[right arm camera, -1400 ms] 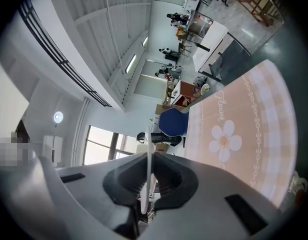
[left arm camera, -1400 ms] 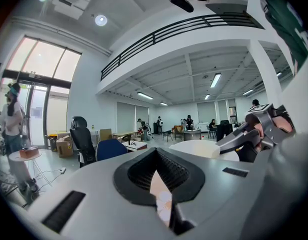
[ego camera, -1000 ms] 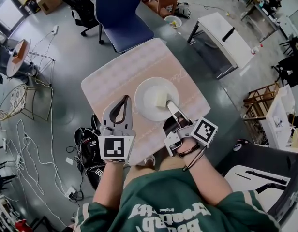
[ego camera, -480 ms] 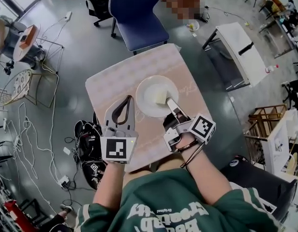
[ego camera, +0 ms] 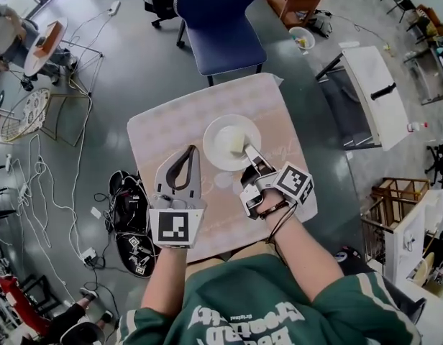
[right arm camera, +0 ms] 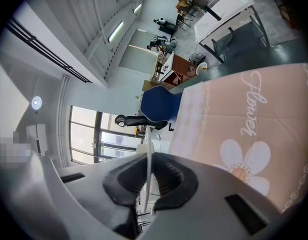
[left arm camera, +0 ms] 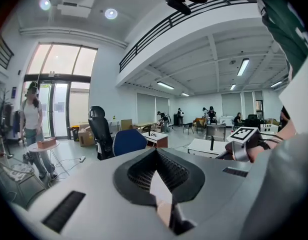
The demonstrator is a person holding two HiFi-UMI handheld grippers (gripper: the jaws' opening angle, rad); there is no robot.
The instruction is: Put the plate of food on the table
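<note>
A white plate (ego camera: 225, 141) with a pale yellow piece of food (ego camera: 237, 144) is over the middle of the pink-clothed table (ego camera: 164, 131). My right gripper (ego camera: 248, 152) is shut on the plate's near rim. In the right gripper view that rim (right arm camera: 148, 159) runs edge-on between the pads. Whether the plate rests on the cloth is not clear. My left gripper (ego camera: 188, 152) is to the left of the plate, over the cloth, shut with nothing in it. Its tips are a short way from the rim.
A blue chair (ego camera: 221, 20) stands at the table's far side. A white table (ego camera: 372, 85) is to the right. Cables (ego camera: 34, 192) and black bags (ego camera: 124, 207) lie on the floor at the left. The flower-printed cloth (right arm camera: 244, 129) fills the right gripper view's right side.
The head view has shifted, so the table sits lower in frame. The right gripper has carried the plate slightly farther in over the cloth. The left gripper keeps its place beside it.
</note>
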